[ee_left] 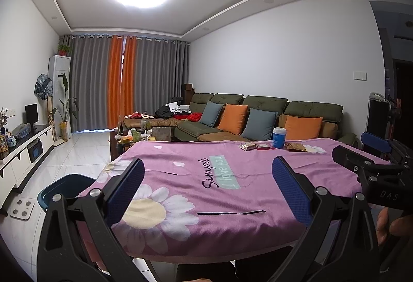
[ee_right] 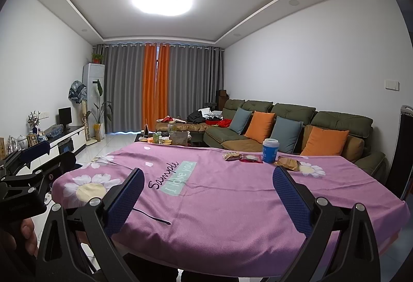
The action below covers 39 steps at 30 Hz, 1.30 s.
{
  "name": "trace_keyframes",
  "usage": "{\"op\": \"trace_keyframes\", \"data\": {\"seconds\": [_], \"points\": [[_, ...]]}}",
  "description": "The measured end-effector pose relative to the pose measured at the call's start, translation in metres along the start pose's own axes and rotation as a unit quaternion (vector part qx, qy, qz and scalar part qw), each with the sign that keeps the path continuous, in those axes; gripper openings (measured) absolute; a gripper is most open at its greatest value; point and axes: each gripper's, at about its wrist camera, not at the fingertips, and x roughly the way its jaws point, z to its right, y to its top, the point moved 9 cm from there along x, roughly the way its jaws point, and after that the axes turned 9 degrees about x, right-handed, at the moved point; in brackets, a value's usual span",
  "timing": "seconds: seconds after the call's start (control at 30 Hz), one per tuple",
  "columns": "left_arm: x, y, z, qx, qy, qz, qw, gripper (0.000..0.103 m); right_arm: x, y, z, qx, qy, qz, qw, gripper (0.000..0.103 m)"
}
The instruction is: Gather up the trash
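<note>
A table under a pink flowered cloth (ee_left: 206,194) (ee_right: 232,204) fills the foreground. At its far right lie snack wrappers: a pale one (ee_left: 248,146) (ee_right: 232,156), a red one (ee_left: 263,146) (ee_right: 251,158) and a brown one (ee_left: 296,147) (ee_right: 287,162), beside a blue cup with a white lid (ee_left: 278,137) (ee_right: 270,150). My left gripper (ee_left: 207,168) is open and empty over the near edge. My right gripper (ee_right: 207,176) is open and empty, also at the near edge. Each gripper shows at the other view's side (ee_left: 366,163) (ee_right: 38,155).
A dark blue bin (ee_left: 64,189) stands on the floor left of the table. A green sofa with cushions (ee_right: 296,127) runs behind the table. A cluttered coffee table (ee_right: 170,137) sits beyond the far edge. A TV cabinet (ee_left: 23,150) lines the left wall.
</note>
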Motion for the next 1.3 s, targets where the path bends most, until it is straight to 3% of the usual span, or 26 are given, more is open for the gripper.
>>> {"op": "trace_keyframes", "data": {"seconds": [1.3], "points": [[0.001, -0.003, 0.009, 0.007, -0.008, 0.001, 0.9999, 0.097, 0.003, -0.004, -0.002, -0.001, 0.0, -0.007, 1.0, 0.096]]}}
